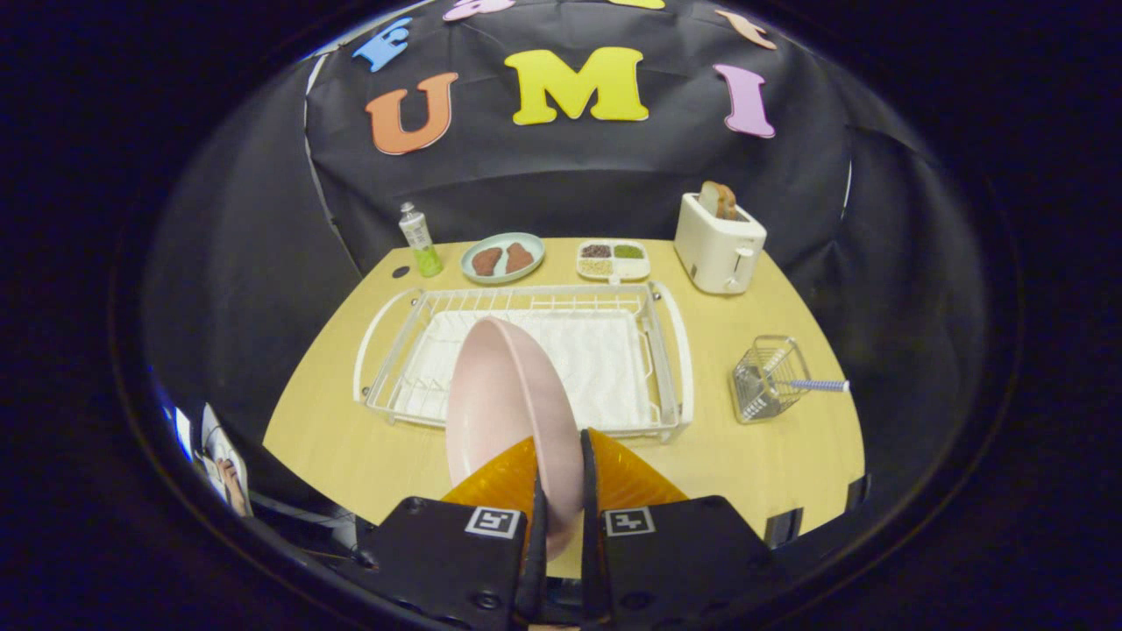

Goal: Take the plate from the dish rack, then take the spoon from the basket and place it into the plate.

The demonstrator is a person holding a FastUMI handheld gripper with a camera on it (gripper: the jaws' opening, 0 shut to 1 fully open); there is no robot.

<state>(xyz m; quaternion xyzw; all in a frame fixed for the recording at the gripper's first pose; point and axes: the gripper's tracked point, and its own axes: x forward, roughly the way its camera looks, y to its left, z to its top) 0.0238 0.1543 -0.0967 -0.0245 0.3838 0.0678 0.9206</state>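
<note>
A pale pink plate [500, 403] stands on edge between my fingers, its rim pinched by the gripper [561, 478], which is shut on it. The plate hangs in front of the white wire dish rack [526, 350], lifted clear of its slots as far as I can tell. To the right of the rack sits a small wire basket [770, 379] with a spoon [817, 385] lying in it; the spoon's striped handle pokes out to the right.
Behind the rack on the wooden table [351, 447] are a small bottle [420, 239], a green plate with brown food [502, 258], a divided dish [613, 258] and a white toaster [719, 243] with bread. Bare table lies between rack and basket.
</note>
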